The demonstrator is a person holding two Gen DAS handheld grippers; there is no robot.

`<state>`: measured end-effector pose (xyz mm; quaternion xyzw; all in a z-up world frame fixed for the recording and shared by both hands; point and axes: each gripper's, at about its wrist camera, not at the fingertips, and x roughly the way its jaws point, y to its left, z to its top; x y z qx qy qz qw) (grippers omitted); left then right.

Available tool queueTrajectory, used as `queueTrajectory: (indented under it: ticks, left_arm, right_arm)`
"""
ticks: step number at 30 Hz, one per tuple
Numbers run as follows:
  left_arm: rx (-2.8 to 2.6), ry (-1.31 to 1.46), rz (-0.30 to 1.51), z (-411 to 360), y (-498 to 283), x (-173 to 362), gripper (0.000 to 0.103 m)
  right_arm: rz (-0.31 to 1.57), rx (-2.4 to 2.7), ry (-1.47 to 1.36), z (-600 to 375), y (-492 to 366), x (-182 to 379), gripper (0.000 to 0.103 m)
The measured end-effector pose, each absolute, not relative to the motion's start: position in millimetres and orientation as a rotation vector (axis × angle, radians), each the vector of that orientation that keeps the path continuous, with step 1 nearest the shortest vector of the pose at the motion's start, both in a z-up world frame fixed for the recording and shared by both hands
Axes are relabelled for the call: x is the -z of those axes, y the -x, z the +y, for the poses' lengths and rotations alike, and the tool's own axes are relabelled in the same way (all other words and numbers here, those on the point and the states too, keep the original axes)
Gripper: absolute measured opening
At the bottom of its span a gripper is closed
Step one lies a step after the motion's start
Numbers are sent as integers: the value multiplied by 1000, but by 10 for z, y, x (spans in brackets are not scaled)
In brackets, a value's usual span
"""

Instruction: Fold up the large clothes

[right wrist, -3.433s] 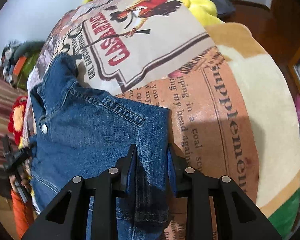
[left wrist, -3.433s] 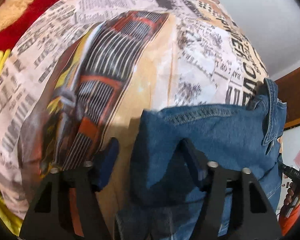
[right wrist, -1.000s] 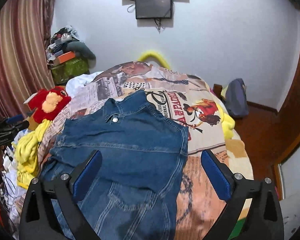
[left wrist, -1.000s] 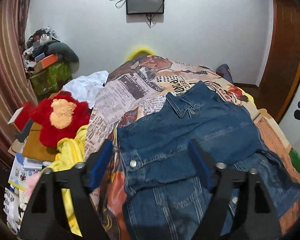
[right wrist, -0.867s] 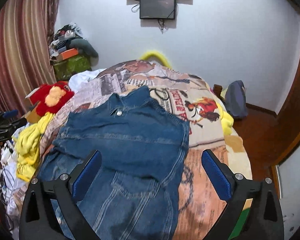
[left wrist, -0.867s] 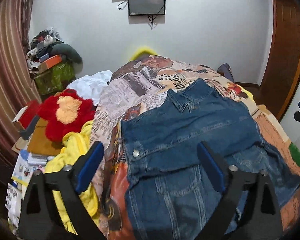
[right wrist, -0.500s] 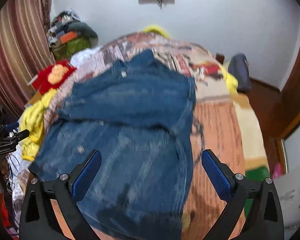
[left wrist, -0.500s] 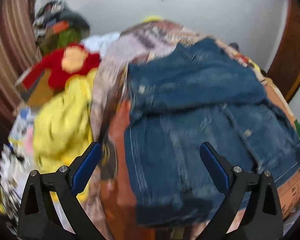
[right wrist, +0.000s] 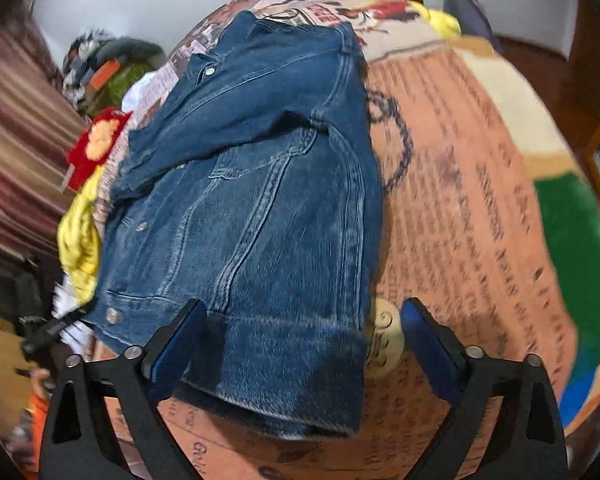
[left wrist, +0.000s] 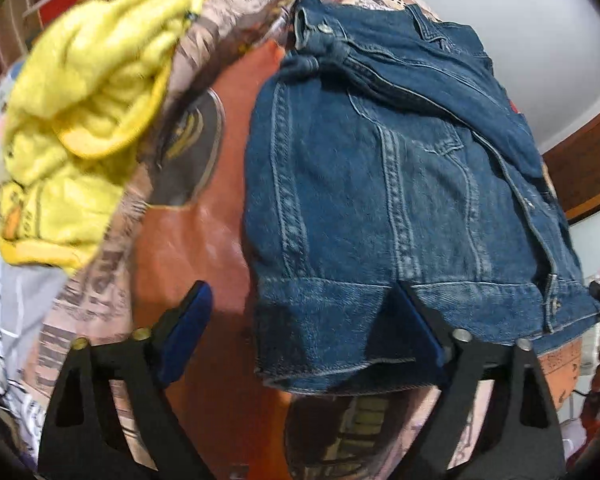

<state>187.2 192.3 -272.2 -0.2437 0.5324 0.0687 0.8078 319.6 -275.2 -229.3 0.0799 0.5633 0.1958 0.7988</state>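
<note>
A blue denim jacket lies on the bed with its sleeves folded across the chest and its hem toward me. It also shows in the right wrist view. My left gripper is open, its jaws wide either side of the hem's left corner. My right gripper is open, its jaws wide either side of the hem's right corner. Neither gripper holds anything.
The jacket lies on a printed newspaper-pattern bedspread. A yellow garment is heaped left of the jacket, with a red plush toy beyond it. A striped curtain hangs at the left.
Both grippers have come down from a high view of the room to just above the jacket's hem. Both were shut on denim earlier and stand open now.
</note>
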Motion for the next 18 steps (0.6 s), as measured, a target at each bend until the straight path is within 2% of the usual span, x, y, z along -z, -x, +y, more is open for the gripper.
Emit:
queueTrajectory:
  ticks: [1,3,4,6,7,8,9,12,18]
  left_arm:
    - [-132,534,1142,1921,-1879,2736,81]
    - [-88,563,1137,1930,-1882,2748,71]
    - [-65,580,1134,1928,-1883,2742,63]
    - [-61,578,1126,1929,-1897,2701,55]
    - [-58,566,1121,1916,-1902,2678,46]
    - [-69,545,1114,1901,-1907,2645,32]
    - [-79,527,1111,1906,-1906,2620,29]
    - [-79,528,1079,1915,-1920,2524,22]
    - [-82,451,994,1875,-2027,2159,17]
  right_arm:
    - [1201,-419,-181,-2768,-3181,2298,89]
    - [1186,-413,-178,-2779,-3153,2297,72]
    - [1182,-415,-181,-2781,-3140,2304,67]
    - [1176,-419,-209,-2791,-3139,2308,47]
    - [1175,-414,-210,-2792,-3143,2313,42]
    - [1171,-404,-204,-2789,-3148,2311,36]
    - [1167,-404,-202,-2791,-3156,2310,29]
    - [1152,-435,-217,-2785,-3178,2271,19]
    - [1088,-488,-207,-2704,-3271,2069,16]
